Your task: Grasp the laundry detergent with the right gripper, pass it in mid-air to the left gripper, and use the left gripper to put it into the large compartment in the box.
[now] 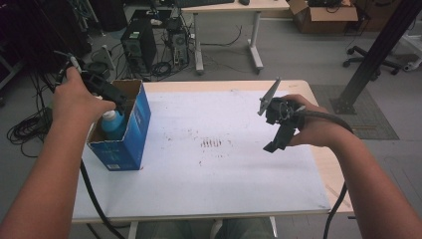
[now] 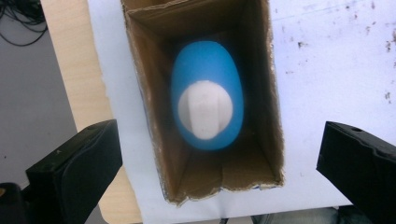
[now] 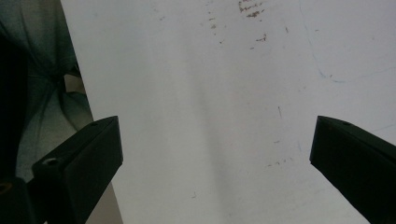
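Observation:
A blue bottle (image 1: 113, 124) with a white cap stands upright inside an open blue cardboard box (image 1: 130, 133) at the table's left edge. In the left gripper view the bottle (image 2: 208, 107) is seen from straight above, deep in the box (image 2: 154, 121). My left gripper (image 1: 110, 94) hovers over the box mouth, open, its jaws wide on either side and holding nothing (image 2: 219, 168). My right gripper (image 1: 278, 134) is held above the right half of the white table sheet (image 1: 219, 169), open and empty (image 3: 215, 154).
The sheet (image 3: 224, 93) bears brown stains (image 1: 214, 143) near its middle. Beyond the table stand computer towers (image 1: 139, 42), cables, a desk (image 1: 229, 7) and a cardboard carton (image 1: 323, 15). A black metal post (image 1: 370, 59) rises at the right.

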`<state>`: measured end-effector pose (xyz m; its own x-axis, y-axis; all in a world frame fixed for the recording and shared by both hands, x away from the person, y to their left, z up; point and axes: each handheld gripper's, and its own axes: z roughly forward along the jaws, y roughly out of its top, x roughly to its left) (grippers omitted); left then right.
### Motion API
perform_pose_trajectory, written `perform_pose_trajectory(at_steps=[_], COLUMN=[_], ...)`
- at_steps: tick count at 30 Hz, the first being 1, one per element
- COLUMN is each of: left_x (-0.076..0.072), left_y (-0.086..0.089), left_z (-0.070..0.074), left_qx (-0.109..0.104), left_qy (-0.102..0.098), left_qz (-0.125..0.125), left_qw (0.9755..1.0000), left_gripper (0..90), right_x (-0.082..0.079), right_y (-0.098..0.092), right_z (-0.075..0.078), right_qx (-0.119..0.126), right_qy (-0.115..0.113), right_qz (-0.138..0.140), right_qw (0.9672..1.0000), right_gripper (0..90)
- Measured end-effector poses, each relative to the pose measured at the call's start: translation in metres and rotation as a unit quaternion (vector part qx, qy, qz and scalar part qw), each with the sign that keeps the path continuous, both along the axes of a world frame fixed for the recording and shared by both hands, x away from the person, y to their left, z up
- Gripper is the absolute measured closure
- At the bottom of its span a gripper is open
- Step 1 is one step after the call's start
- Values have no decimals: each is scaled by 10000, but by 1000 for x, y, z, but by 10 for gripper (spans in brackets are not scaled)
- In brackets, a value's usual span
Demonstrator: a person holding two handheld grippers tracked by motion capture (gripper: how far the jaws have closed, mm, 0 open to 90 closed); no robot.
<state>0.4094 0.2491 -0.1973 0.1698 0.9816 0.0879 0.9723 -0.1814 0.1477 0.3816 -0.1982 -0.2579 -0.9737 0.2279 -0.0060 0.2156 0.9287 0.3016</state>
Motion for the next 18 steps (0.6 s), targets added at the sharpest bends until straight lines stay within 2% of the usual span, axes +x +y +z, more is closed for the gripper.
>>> perform_pose_trajectory(at_steps=[5, 7, 12, 14, 16, 18], left_x=[-1, -1, -1, -1, 0, 0], left_y=[-8, -13, -28, -35, -43, -51], left_z=[4, 6, 13, 16, 20, 21], left_qx=[28, 16, 41, 21, 47, 53], left_qy=[113, 87, 91, 92, 152, 261], left_qz=[-323, -503, -1049, -1291, -1642, -2001], left_qw=[9994, 9987, 9944, 9916, 9863, 9794], left_gripper=[2, 2, 2, 1, 2, 1], right_x=[-1, -1, -2, -2, -2, -2], right_y=[-1, -1, -2, -3, -3, -3], right_z=[2, 3, 7, 8, 10, 11], right_qx=[21, 5, -18, -20, -42, -45], right_qy=[-2, 1, -23, -27, -28, -37], right_qz=[1, -3, -5, -9, -6, -17], right_qw=[10000, 10000, 10000, 10000, 10000, 10000], right_gripper=[23, 22, 23, 23, 23, 23])
